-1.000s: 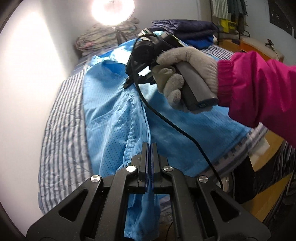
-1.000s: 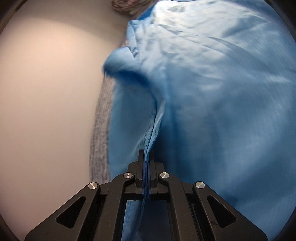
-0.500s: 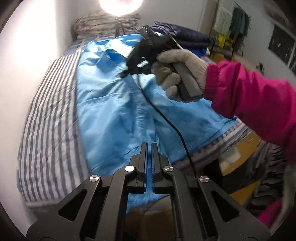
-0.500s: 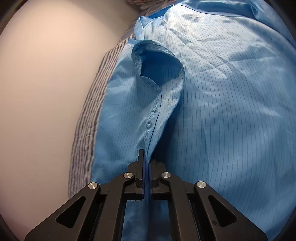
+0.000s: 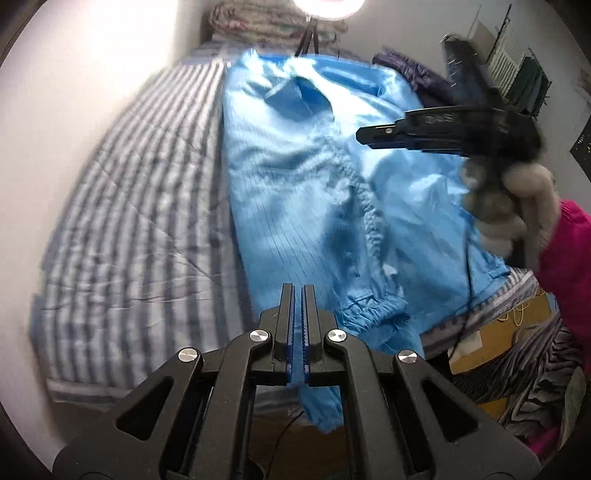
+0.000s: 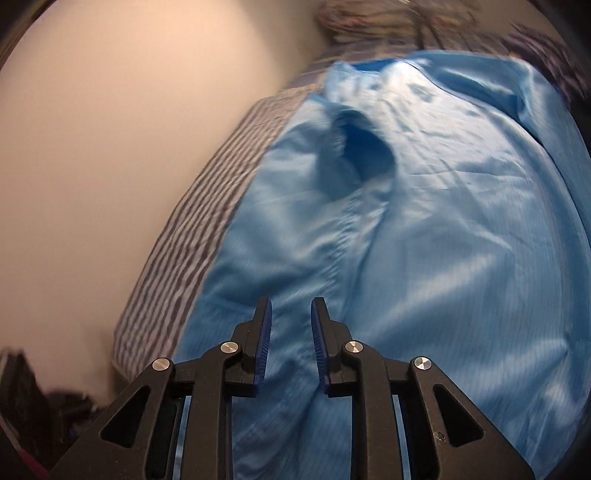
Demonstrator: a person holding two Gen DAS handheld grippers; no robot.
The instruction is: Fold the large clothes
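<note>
Nearest in the left wrist view, the left gripper [image 5: 296,291] had its blue-padded jaws pressed together, with a fold of the blue garment [image 5: 314,192] hanging below them; whether cloth was pinched between the pads could not be told. In the right wrist view, the right gripper [image 6: 291,314] showed its jaws just opened to a narrow gap, nothing between them, the cloth lying loose beneath.

The garment lay spread lengthwise on the striped bedspread [image 5: 140,206], one half already laid over the other, an elastic cuff [image 5: 373,314] near the bed's edge. I judged a lengthwise fold had just been released by the right gripper, and that the next move called for a fresh grip on an edge or end, taken cleanly through one layer.

Only the left view showed the gloved hand [image 5: 517,206] carrying the right gripper above the cloth, a pink sleeve [image 5: 565,258], and a bright lamp [image 5: 328,5] beyond. The right view showed the collar opening [image 6: 365,155] closer.
</note>
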